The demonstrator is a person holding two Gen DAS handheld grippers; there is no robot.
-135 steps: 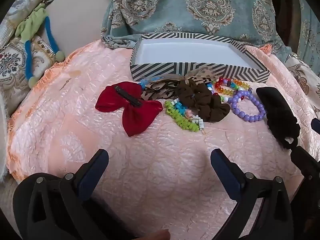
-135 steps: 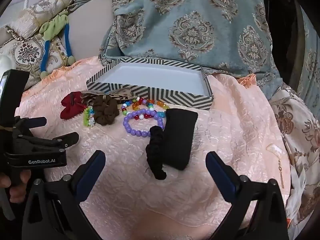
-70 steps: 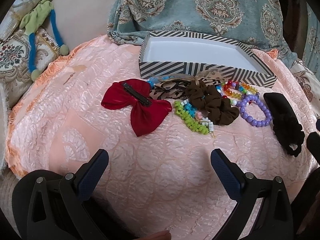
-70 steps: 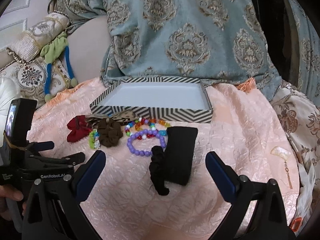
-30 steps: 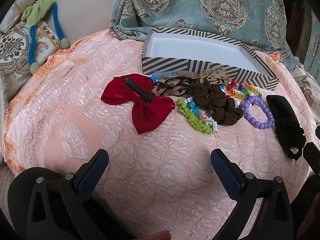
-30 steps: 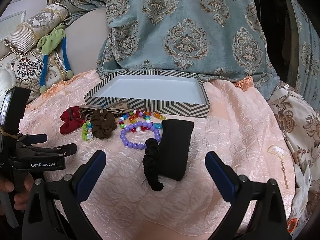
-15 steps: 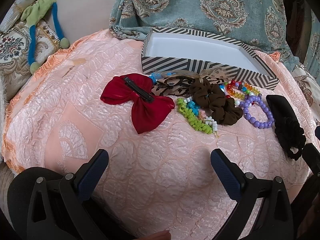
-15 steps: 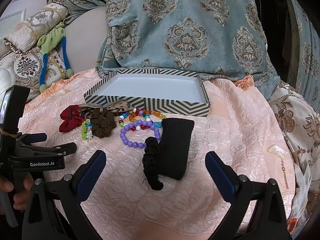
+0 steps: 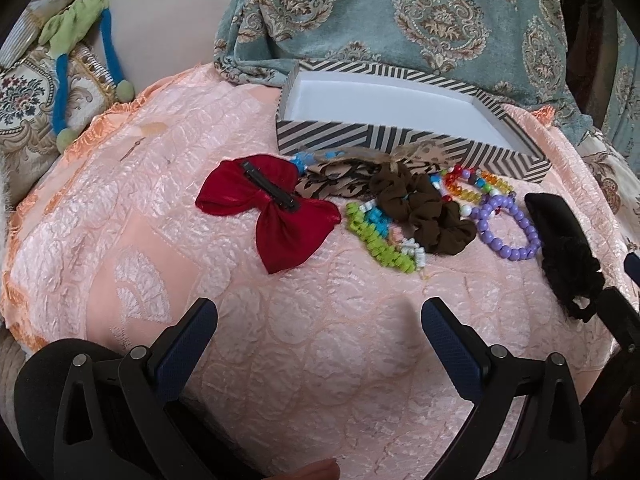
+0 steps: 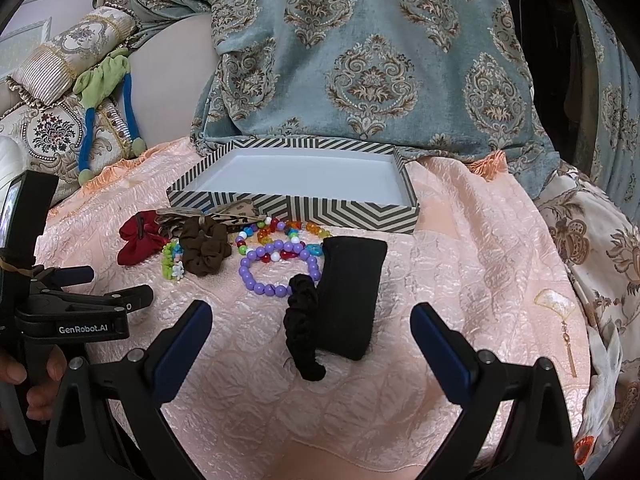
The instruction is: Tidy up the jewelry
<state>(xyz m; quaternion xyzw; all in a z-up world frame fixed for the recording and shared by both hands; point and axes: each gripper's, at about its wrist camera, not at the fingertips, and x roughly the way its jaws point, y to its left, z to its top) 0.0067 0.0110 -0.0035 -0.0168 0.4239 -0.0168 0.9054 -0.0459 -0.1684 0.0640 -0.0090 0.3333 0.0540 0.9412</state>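
Nothing shifted since before: black scrunchie [image 10: 303, 336] ahead of the spread, empty right claw [image 10: 311, 334].

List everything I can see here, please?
box: one, black-and-white striped, white inside, empty, at the back
bow: one, red, black clip on it, leftmost
patterned bow: one, tan and black, against the box
green bracelet: one, beside the red bow
scrunchie: one, brown, middle
purple bracelet: one
multicolour bracelet: one, by the box
black scrunchie: one, nearest
pouch: one, black, touching it
bedspread: peach
left gripper: open
right gripper: open
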